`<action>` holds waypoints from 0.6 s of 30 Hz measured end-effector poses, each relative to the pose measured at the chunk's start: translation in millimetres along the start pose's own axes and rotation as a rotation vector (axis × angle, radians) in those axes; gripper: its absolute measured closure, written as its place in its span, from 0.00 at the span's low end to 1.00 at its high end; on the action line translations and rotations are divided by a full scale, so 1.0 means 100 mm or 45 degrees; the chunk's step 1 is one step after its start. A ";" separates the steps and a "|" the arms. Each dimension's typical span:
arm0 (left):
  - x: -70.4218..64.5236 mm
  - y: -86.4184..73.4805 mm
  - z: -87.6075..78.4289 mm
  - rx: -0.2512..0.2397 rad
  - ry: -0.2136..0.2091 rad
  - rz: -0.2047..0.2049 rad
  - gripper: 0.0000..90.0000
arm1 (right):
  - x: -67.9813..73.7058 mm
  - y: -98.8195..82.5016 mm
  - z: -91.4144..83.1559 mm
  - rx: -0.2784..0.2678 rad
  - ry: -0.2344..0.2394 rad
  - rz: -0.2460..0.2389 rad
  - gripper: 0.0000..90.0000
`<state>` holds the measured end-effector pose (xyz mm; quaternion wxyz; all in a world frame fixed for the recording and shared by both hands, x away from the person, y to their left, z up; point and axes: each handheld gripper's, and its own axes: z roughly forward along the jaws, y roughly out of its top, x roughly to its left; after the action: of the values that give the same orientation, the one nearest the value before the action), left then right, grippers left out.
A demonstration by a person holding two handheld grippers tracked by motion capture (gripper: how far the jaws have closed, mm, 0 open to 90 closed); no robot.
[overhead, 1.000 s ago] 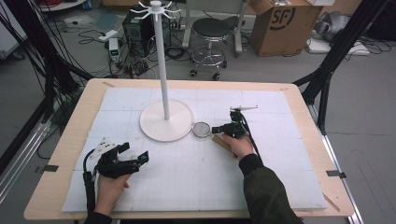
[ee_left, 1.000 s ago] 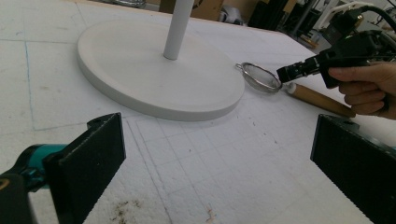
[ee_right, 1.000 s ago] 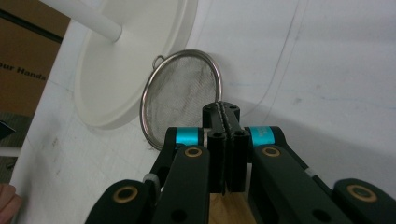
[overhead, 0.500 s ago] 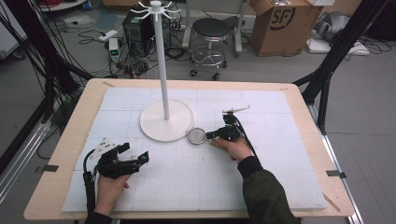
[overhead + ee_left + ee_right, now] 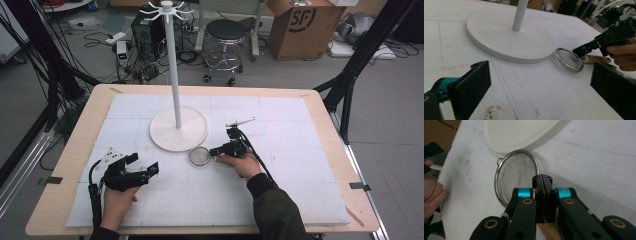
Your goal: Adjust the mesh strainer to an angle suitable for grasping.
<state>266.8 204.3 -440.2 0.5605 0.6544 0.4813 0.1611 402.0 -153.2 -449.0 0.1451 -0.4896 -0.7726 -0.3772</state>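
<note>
Left tongs [image 5: 142,170]: spread wide, holding nothing, low over the bench [image 5: 75,150] at its near left. In the left gripper view they point toward the sieve, so I take them to be waiting, ready to help.
Mat [image 5: 300,190]: white gridded sheet over most of the bench top, a soft, even bed for the work.
Stand [image 5: 178,129]: tall white pole on a broad round base at mid-bench, with hooks at the top. My guess is that the hooks are there for hanging things like the sieve.
Sieve [image 5: 199,156]: small round wire-mesh strainer with a metal rim, lying just beside the near right edge of the stand's base. A little loop [image 5: 499,160] on the rim faces away from the handle and looks fit for a hook.
Handle [image 5: 596,59]: pale wood, running from the sieve toward the right hand [image 5: 245,164], flat or nearly so on the mat.
Right tongs [image 5: 223,149]: pressed together at the sieve's handle end. In the right gripper view the jaws meet with no gap, just behind the rim and over the wood. Whether they really pinch the handle I cannot tell, though gripping there would carry the bowl out in front.
</note>
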 end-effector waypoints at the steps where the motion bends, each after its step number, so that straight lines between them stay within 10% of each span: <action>1: 0.01 0.00 0.00 -0.001 0.004 0.001 0.04 | 0.02 0.00 0.02 0.005 -0.003 -0.004 1.00; 18: 0.02 0.00 -0.01 0.006 0.004 0.002 0.04 | 0.46 -0.08 0.41 0.082 0.084 -0.092 1.00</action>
<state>266.7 206.3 -440.3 0.5580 0.6559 0.4820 0.1613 379.0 -96.2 -452.7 0.1724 -0.4436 -0.7963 -0.3733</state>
